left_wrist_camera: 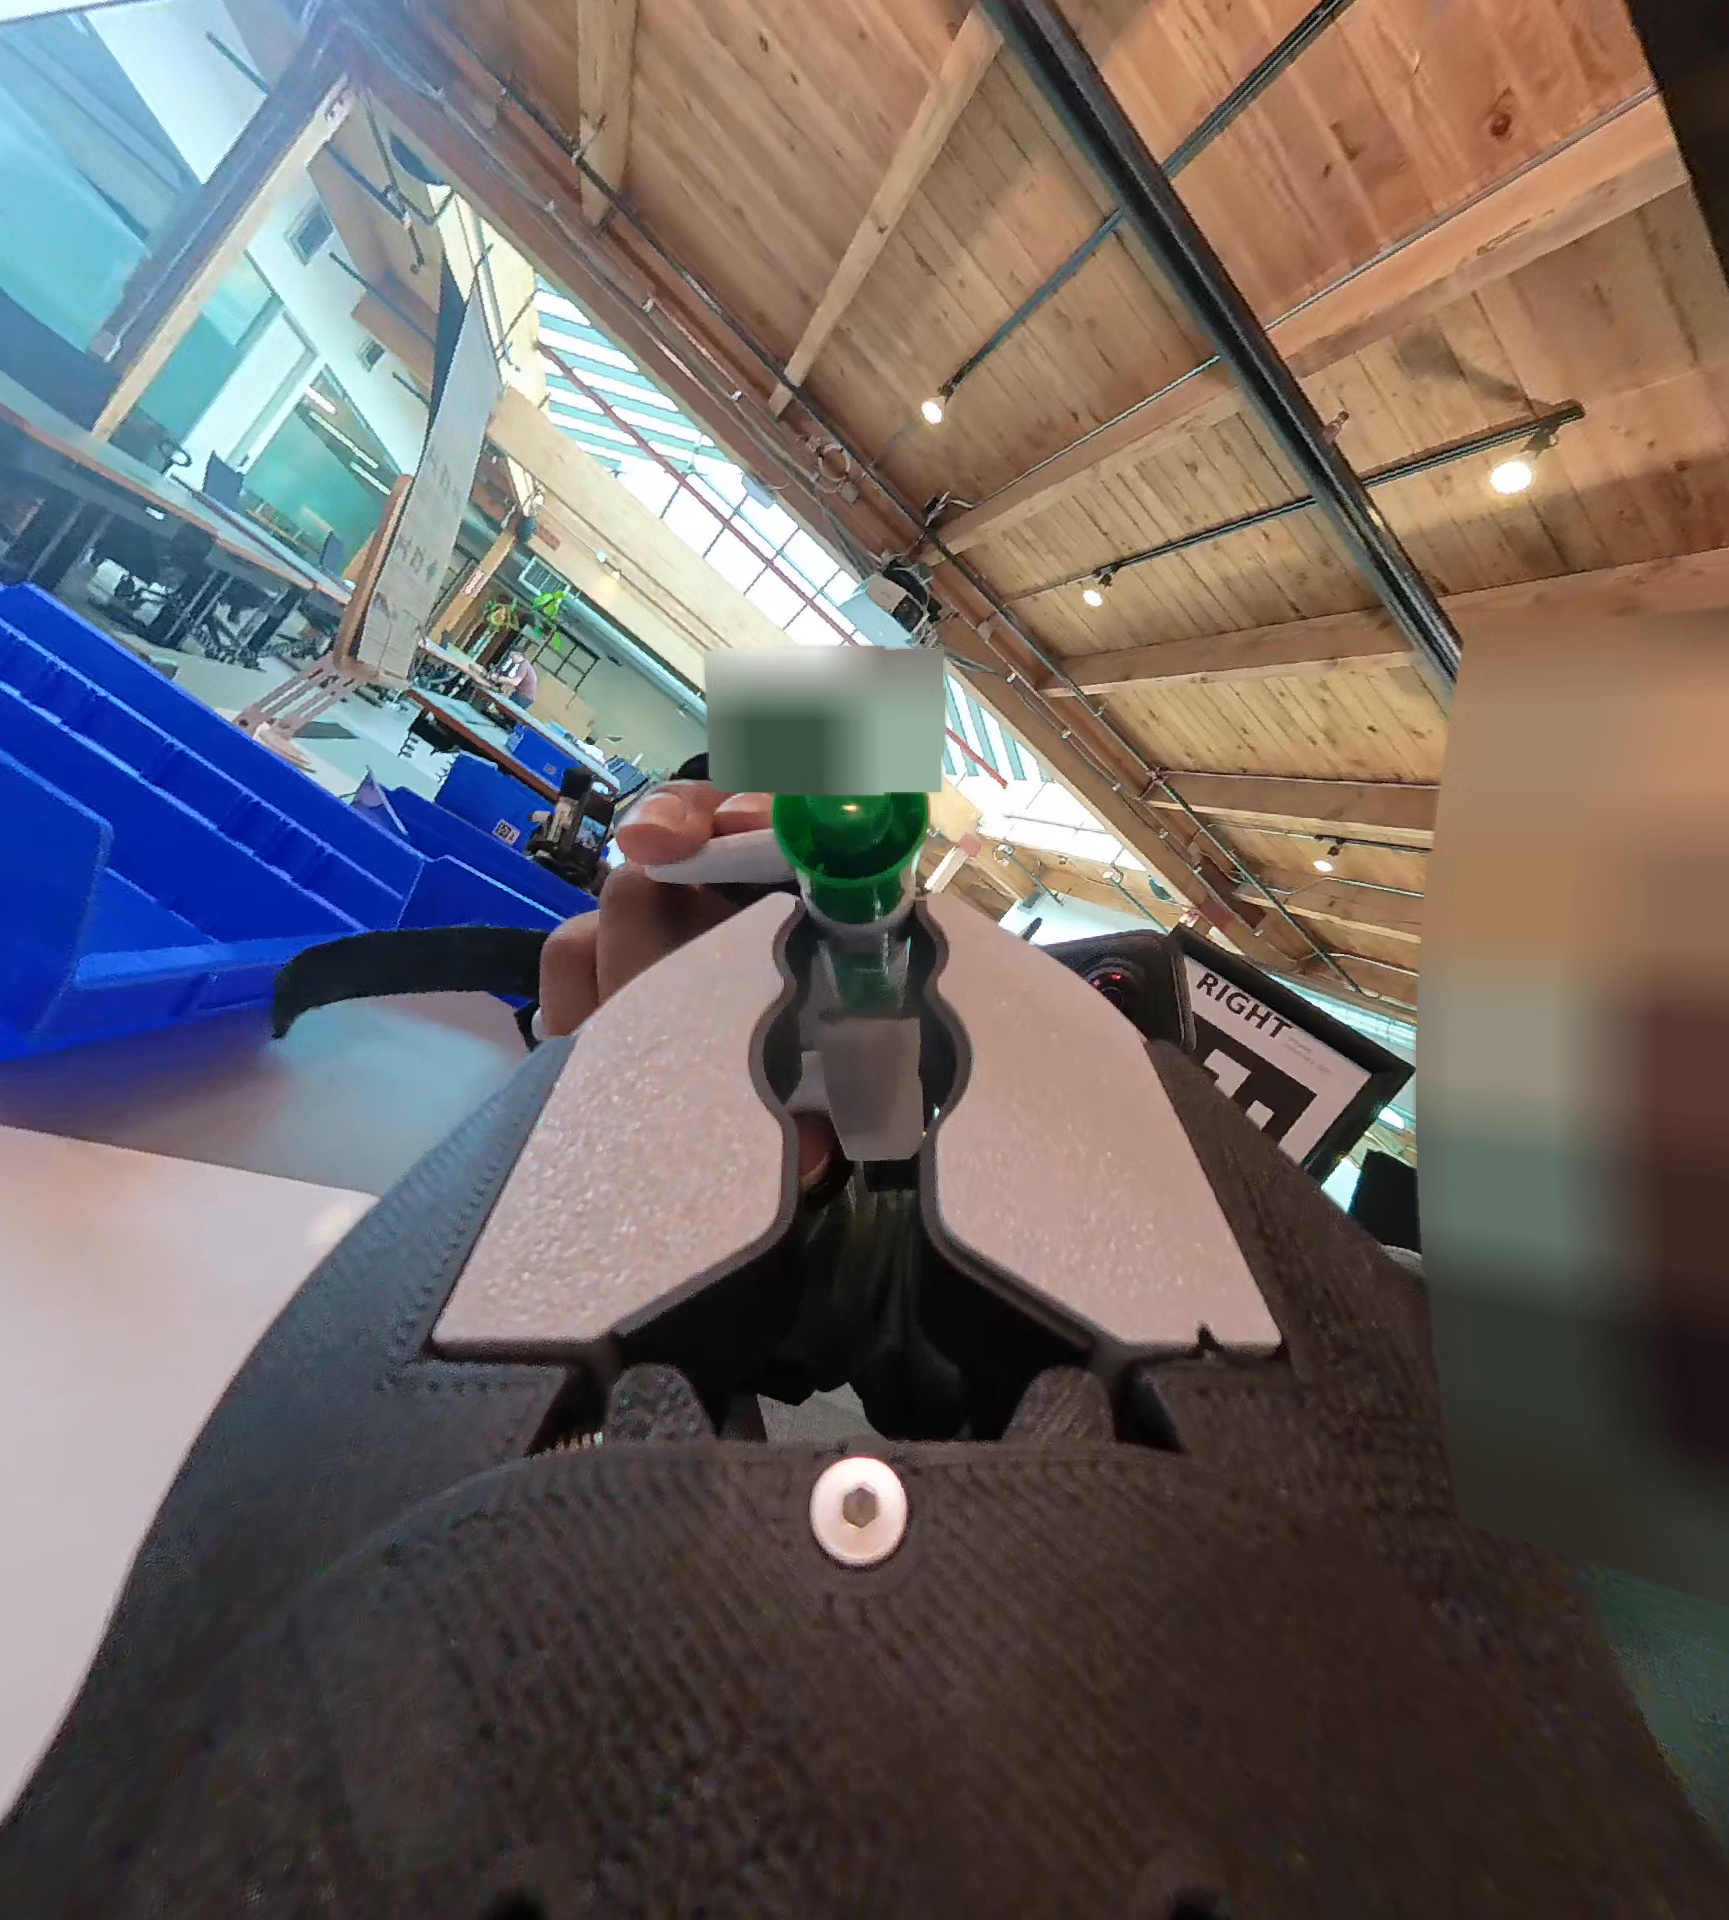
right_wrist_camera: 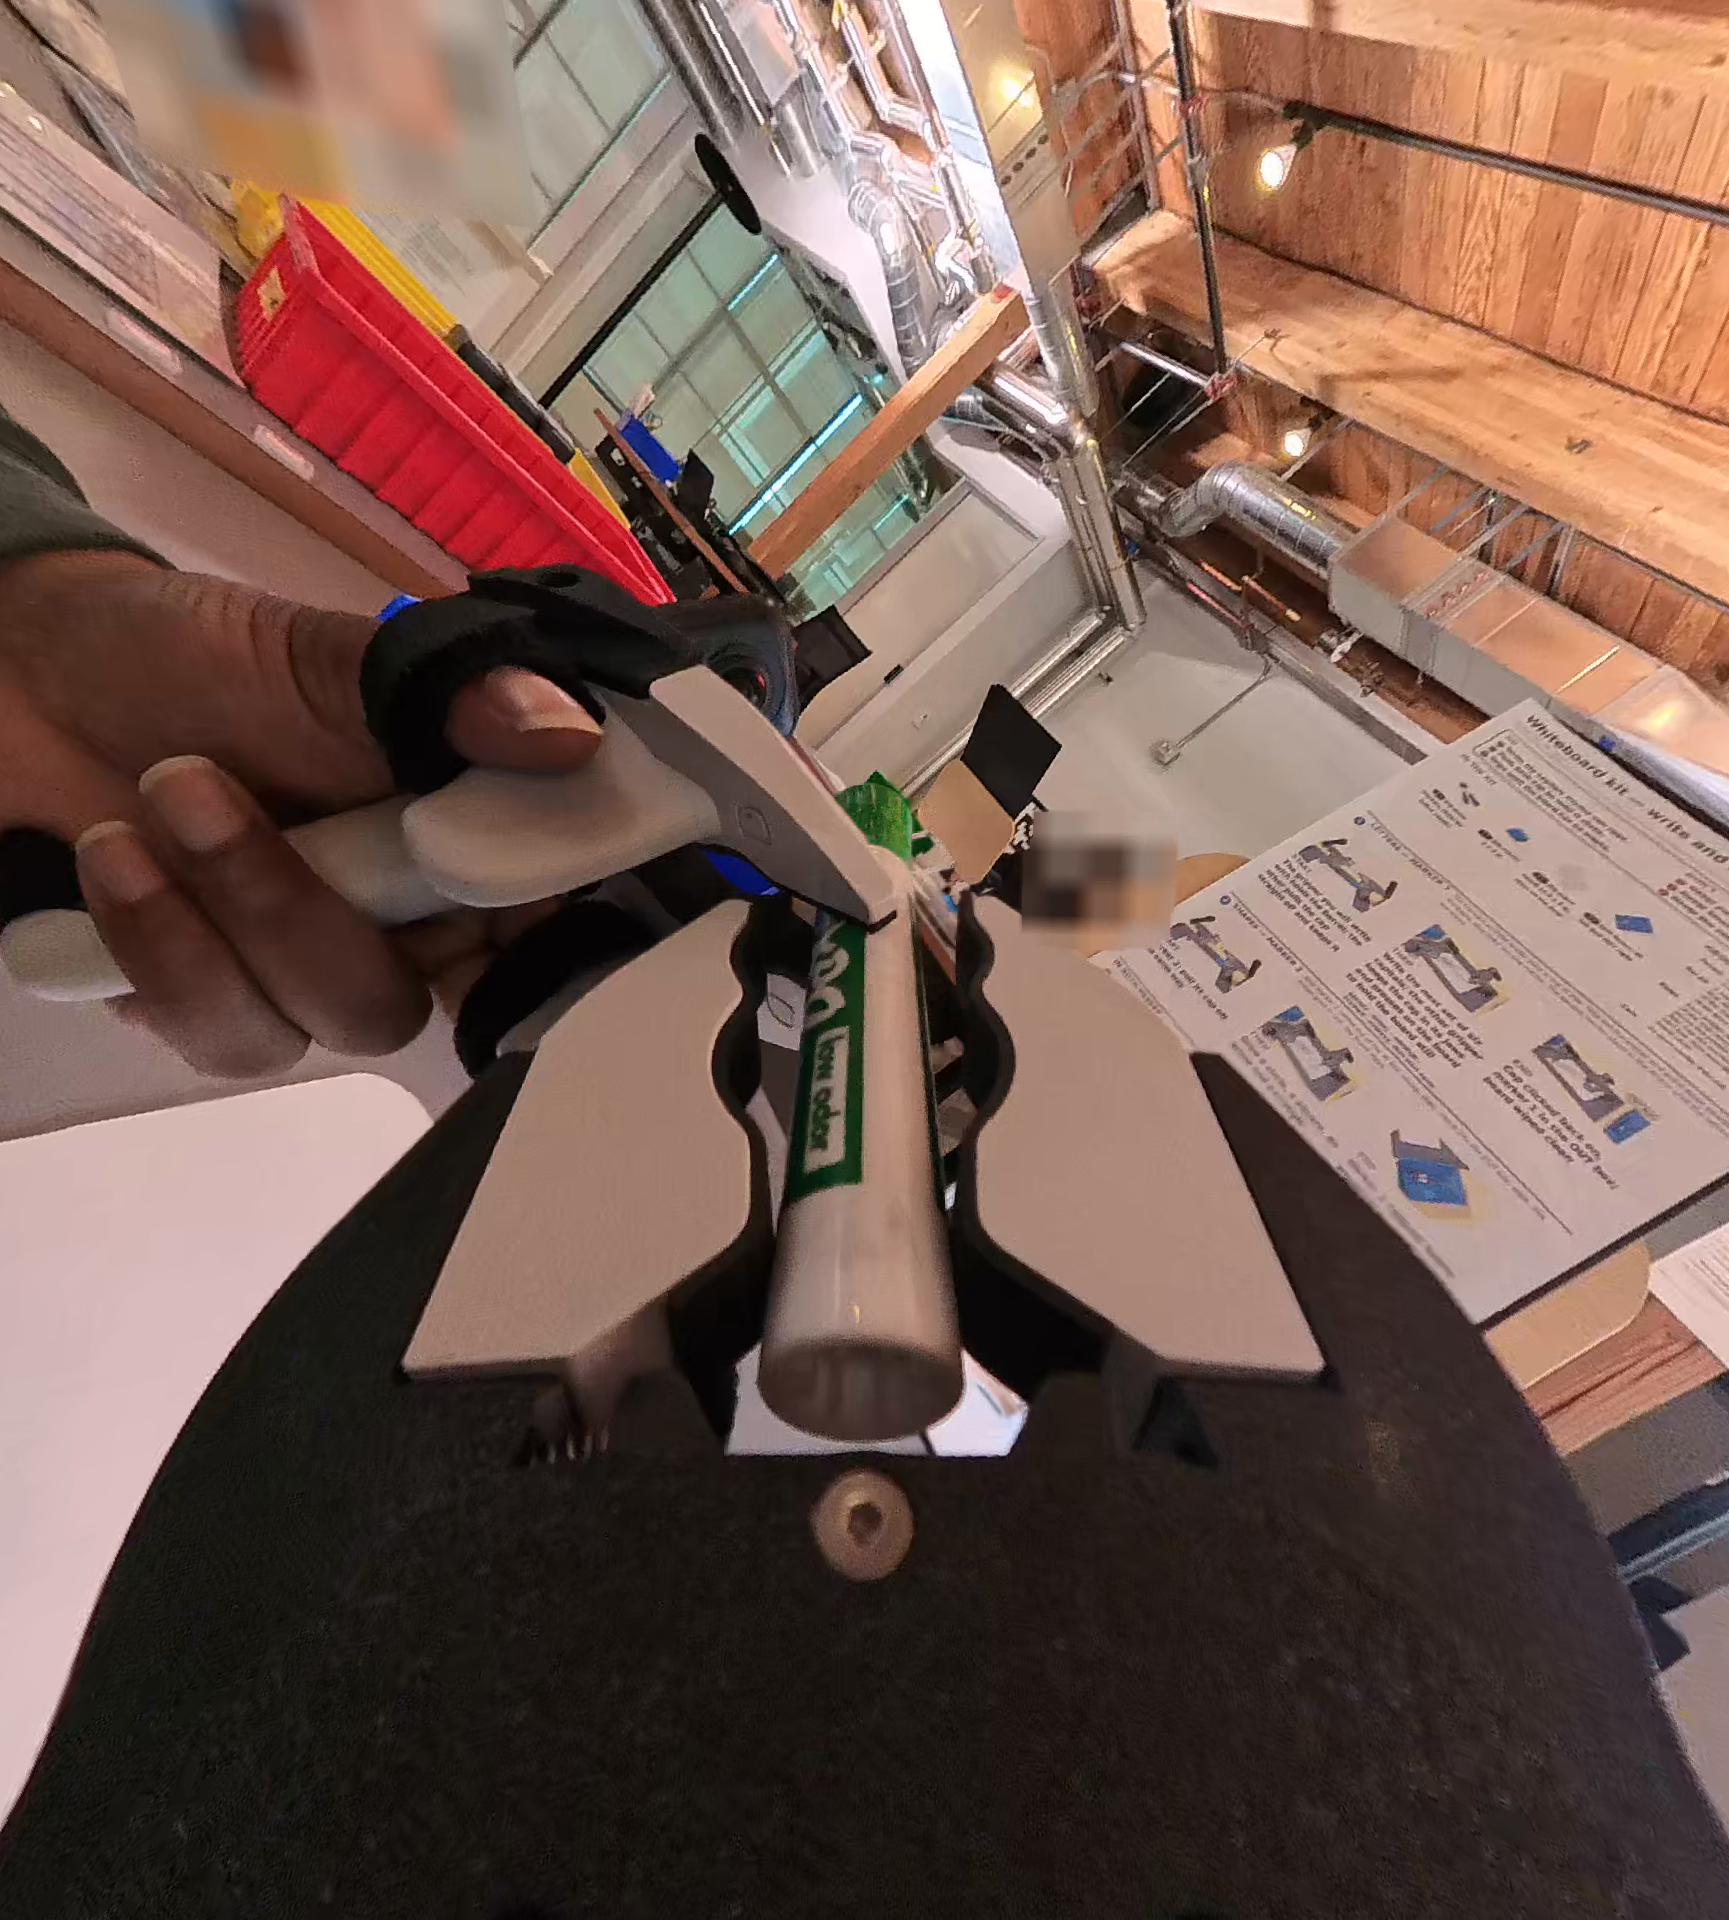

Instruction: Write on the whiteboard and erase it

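Surface [left_wrist_camera: 216, 1049] is grey. The whiteboard [right_wrist_camera: 112, 1351] lies flat at its near left edge, and the part in view is blank w/ no strokes. Blue bins [left_wrist_camera: 112, 779] sit along the far left edge.

Progress, as I judge it: very early. Nothing is written and nothing erased, and the green cap [left_wrist_camera: 844, 842] is still on the marker [right_wrist_camera: 860, 1195], so uncapping comes first, then write, then wipe. No eraser in either view.

Left gripper [left_wrist_camera: 855, 925]: fingers narrow, clamped on the marker at the cap end, held up above the surface. Right gripper [right_wrist_camera: 849, 925]: fingers part-open, w/ the white barrel running lengthwise between them. Dark gaps show on both sides, so no squeeze.

Left wrist view only: the cap end-on and the blue bins. Right wrist view only: the full barrel, a hand [right_wrist_camera: 164, 748] on the left gripper's handle, a red bin [right_wrist_camera: 403, 416], and a printed instruction sheet [right_wrist_camera: 1462, 1018] at the right edge.
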Tool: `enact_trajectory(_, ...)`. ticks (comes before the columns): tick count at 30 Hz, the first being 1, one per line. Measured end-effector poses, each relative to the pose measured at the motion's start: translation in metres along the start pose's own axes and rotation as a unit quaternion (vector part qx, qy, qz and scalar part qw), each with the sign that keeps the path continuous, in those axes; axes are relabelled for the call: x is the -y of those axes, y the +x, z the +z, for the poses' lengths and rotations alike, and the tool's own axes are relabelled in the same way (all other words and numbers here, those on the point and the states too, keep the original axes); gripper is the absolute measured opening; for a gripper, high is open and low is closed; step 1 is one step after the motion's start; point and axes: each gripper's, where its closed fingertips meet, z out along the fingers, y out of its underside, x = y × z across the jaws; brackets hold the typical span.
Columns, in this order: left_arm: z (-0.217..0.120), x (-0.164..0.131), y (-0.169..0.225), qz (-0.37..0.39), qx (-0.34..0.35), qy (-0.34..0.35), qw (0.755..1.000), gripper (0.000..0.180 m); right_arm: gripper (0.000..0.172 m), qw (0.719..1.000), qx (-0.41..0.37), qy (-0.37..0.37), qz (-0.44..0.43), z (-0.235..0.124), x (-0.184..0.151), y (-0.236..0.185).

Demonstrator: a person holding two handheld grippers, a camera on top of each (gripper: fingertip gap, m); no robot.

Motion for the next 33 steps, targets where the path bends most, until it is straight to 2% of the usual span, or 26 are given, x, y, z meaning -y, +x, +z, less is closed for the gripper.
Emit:
enact_trajectory(3,-0.003,0.001,-0.001,0.043,0.016,-0.030,0.999,0.020,0.035,0.999,0.011,0.001,0.040,0.001,-0.003,0.000)
enact_trajectory(6,-0.018,0.016,-0.004,0.141,0.054,-0.049,0.987,0.026,0.035,0.992,0.027,0.015,0.121,-0.004,-0.004,0.009)
enact_trajectory(8,-0.032,0.019,-0.006,0.209,0.082,-0.081,0.971,0.030,0.035,0.981,0.063,0.029,0.183,-0.007,-0.005,0.009)
enact_trajectory(11,-0.048,0.013,-0.010,0.292,0.120,-0.129,0.940,0.033,0.035,0.940,0.158,0.063,0.296,-0.009,-0.002,-0.006)
enact_trajectory(15,-0.062,-0.005,-0.012,0.350,0.136,-0.172,0.911,0.038,0.035,0.883,0.239,0.081,0.397,-0.008,-0.003,-0.026)
enact_trajectory(21,-0.069,-0.025,-0.015,0.370,0.138,-0.200,0.897,0.034,0.035,0.857,0.279,0.062,0.429,0.000,-0.011,-0.054)
enact_trajectory(23,-0.070,-0.029,-0.018,0.364,0.141,-0.204,0.898,0.022,0.036,0.853,0.288,0.060,0.432,0.002,-0.011,-0.060)
enact_trajectory(25,-0.071,-0.031,-0.020,0.369,0.143,-0.208,0.895,0.020,0.035,0.847,0.289,0.062,0.441,0.001,-0.011,-0.061)
enact_trajectory(29,-0.071,-0.034,-0.018,0.343,0.138,-0.221,0.903,0.020,0.036,0.856,0.304,0.044,0.415,-0.001,-0.012,-0.069)
enact_trajectory(33,-0.072,-0.040,-0.019,0.256,0.116,-0.221,0.934,0.020,0.037,0.895,0.296,0.015,0.335,-0.001,-0.016,-0.080)
